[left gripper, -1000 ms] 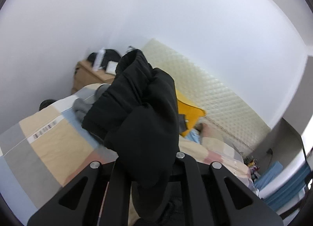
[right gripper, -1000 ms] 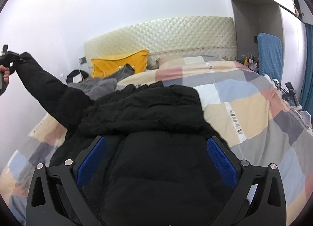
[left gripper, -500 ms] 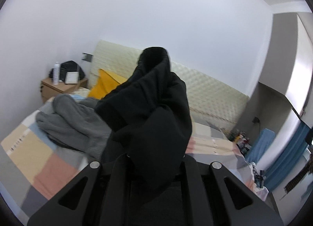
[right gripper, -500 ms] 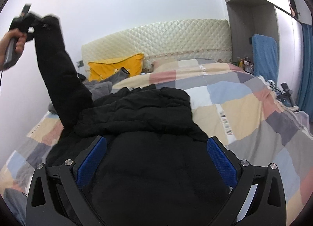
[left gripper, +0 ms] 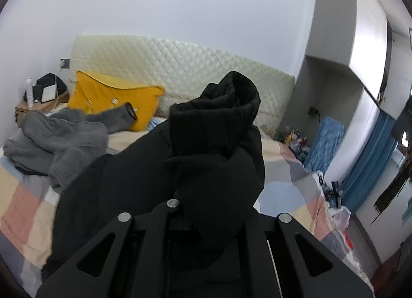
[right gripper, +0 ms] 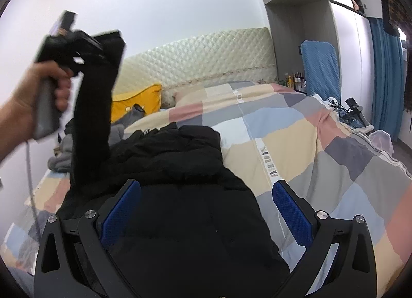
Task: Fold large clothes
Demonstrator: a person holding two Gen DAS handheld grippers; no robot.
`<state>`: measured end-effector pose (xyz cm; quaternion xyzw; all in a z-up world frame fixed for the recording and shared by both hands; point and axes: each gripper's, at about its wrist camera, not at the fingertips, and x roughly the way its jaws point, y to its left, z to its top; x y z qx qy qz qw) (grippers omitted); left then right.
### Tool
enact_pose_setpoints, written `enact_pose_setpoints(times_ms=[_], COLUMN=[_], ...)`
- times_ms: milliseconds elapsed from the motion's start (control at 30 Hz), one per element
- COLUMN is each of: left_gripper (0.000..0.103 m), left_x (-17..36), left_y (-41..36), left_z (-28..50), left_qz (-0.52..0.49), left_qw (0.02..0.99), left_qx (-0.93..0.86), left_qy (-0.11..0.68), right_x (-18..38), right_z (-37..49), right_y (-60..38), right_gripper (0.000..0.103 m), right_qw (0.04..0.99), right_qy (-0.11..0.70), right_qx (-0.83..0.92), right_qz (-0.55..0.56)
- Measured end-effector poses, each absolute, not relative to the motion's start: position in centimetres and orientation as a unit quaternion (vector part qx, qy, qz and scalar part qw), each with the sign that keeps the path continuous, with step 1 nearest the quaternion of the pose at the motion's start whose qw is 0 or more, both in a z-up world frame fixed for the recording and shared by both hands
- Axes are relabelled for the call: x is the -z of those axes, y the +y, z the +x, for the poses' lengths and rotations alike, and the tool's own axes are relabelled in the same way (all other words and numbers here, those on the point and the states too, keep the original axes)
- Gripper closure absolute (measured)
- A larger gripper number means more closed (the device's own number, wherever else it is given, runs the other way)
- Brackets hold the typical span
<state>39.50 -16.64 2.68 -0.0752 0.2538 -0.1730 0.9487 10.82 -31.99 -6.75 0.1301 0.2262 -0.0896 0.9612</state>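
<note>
Sleeve fold on a large garment. A black padded jacket (right gripper: 180, 195) lies spread on a bed covered by a pastel patchwork quilt (right gripper: 296, 143), collar end toward the cream quilted headboard (right gripper: 206, 55). The left tongs (right gripper: 103, 48), carried in the person's left hand (right gripper: 43, 91), are pressed together, pinching the cuff of the jacket's black sleeve (left gripper: 219, 127), which hangs raised above the jacket body. The right tongs (right gripper: 206, 210) stand spread over the lower part of the jacket, their blue pads (right gripper: 291, 210) clear of the fabric and gripping nothing.

Judged step: laying the lifted sleeve across the jacket front. To do it well, the cuff should travel inward over the chest with the sleeve kept taut and untwisted, then descend flat before the pinch is released; the free right tongs could pin the shoulder fold line. A crumpled grey garment (left gripper: 59, 138) and a yellow cushion (left gripper: 110, 97) lie near the headboard, apart from the jacket's centre.
</note>
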Motion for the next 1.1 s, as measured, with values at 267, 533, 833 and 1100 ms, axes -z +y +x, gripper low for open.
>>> enact_pose_setpoints(times_ms=[267, 533, 833, 1100], left_gripper=[0.095, 0.094, 0.091, 0.089], left_x=[4.6, 11.9, 16.4, 14.1], left_y=[-24.4, -27.9, -29.2, -28.0], left_z=[39.4, 40.8, 42.3, 41.0], left_qz=[0.014, 0.044, 0.082, 0.050], left_qw=[0.942, 0.929, 0.901, 0.897], left_qx=[0.186, 0.183, 0.182, 0.220], left_qy=[0.278, 0.320, 0.385, 0.381], right_x=[8.2, 9.2, 9.6, 9.4], right_z=[11.5, 12.3, 12.8, 12.8], right_y=[-35.4, -36.4, -36.2, -35.6], right_gripper=[0.000, 0.000, 0.000, 0.000], right_qw=[0.949, 0.944, 0.945, 0.949], right_qy=[0.219, 0.216, 0.214, 0.213], right_qx=[0.104, 0.093, 0.078, 0.086], right_qz=[0.202, 0.230, 0.235, 0.216])
